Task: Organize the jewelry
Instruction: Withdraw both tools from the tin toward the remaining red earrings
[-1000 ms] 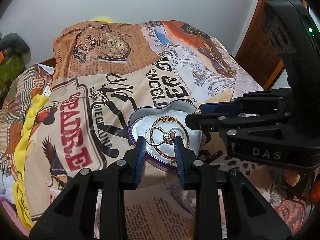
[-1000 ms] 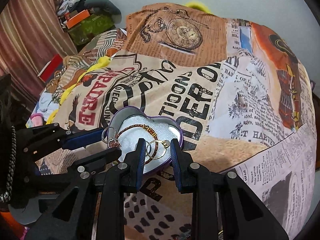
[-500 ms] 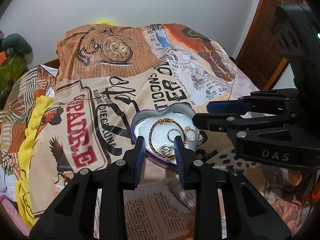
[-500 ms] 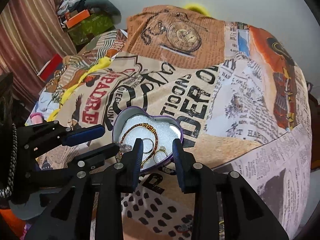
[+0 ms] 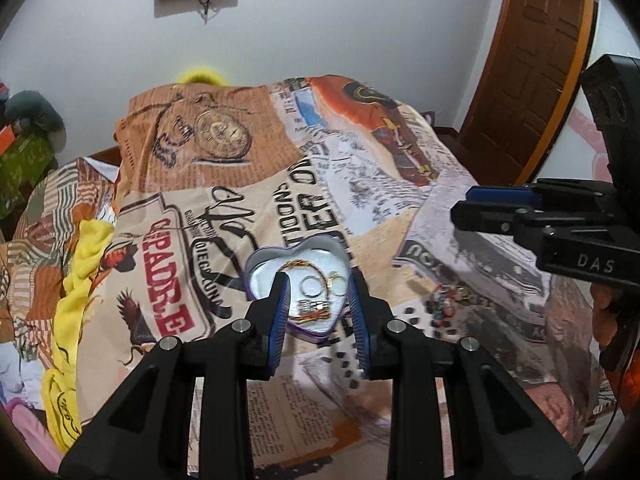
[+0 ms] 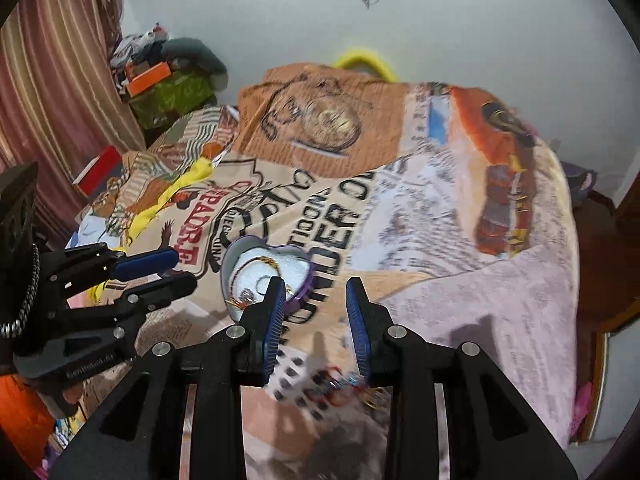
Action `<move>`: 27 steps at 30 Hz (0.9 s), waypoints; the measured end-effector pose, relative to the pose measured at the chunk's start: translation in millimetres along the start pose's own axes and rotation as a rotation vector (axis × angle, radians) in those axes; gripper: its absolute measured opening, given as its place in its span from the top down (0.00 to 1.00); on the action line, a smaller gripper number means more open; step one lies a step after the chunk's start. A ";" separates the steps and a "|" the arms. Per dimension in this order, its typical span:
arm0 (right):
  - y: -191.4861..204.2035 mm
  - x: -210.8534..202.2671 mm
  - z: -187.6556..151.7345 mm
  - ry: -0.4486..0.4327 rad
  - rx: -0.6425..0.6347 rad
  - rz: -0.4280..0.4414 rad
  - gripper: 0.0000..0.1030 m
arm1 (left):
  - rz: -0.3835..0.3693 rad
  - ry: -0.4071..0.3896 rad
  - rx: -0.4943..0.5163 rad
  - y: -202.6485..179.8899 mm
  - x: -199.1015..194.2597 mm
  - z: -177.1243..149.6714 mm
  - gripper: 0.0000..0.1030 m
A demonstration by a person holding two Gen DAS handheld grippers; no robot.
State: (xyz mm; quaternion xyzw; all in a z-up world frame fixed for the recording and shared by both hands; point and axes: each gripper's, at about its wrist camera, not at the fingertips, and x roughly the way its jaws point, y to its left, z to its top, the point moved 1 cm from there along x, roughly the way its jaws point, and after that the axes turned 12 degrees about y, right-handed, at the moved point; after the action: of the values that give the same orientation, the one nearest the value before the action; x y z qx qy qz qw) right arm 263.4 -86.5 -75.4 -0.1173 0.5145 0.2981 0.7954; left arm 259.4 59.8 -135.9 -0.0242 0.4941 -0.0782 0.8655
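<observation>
A purple heart-shaped tin (image 5: 320, 245) with a white lining lies on the printed bedspread. In it are a beaded bracelet (image 5: 298, 265), a silver ring (image 5: 312, 284), a gold ring (image 5: 338, 283) and a stone-set ring (image 5: 314, 306). My left gripper (image 5: 317, 292) hangs above the tin's near side, open, nothing between its pads. My right gripper (image 6: 314, 292) is open and empty too, with the tin (image 6: 240, 250) behind its left finger. Each wrist view shows the other gripper from the side: the right gripper (image 5: 460, 203), the left gripper (image 6: 186, 270). A loose jewelry heap (image 6: 344, 388) lies under the right fingers.
The same jewelry heap (image 5: 444, 304) sits on the bedspread (image 5: 360, 184) right of the tin. A yellow cloth (image 5: 80, 272) runs along the bed's left side. Boxes and clothes (image 6: 168, 80) pile up by the curtain (image 6: 52, 92). A wooden door (image 5: 532, 80) stands at the right.
Both grippers have lifted and drawn back from the tin, which looks smaller now. The rings that sat at the fingertips lie loose in the tin. The right gripper has swung right.
</observation>
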 end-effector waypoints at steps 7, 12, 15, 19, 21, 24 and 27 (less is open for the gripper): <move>-18.4 -20.7 -22.6 -0.037 0.015 -0.059 0.58 | -0.034 0.022 0.054 -33.7 6.8 -0.5 0.71; -34.5 -17.9 -39.4 -0.018 0.033 -0.081 0.58 | -0.060 0.069 0.087 -55.0 25.4 -5.5 0.71; -45.3 -14.0 -50.2 0.001 0.049 -0.078 0.58 | -0.072 0.100 0.108 -66.2 38.7 -9.4 0.71; -59.0 -8.1 -63.2 0.026 0.074 -0.074 0.58 | -0.076 0.129 0.128 -77.2 54.5 -13.7 0.71; -65.4 -4.7 -68.9 0.039 0.087 -0.069 0.58 | -0.076 0.141 0.139 -81.4 61.0 -14.8 0.71; -72.5 -1.8 -76.8 0.052 0.100 -0.064 0.58 | -0.077 0.159 0.154 -86.5 69.9 -15.2 0.71; -75.6 0.5 -81.4 0.062 0.105 -0.057 0.58 | -0.082 0.176 0.164 -89.9 78.7 -16.0 0.76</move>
State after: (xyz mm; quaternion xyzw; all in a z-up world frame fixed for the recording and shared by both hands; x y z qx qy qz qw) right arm 247.6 -186.5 -121.0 -0.0994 0.5501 0.2442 0.7924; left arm 274.9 -40.8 -200.4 0.0336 0.5589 -0.1554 0.8139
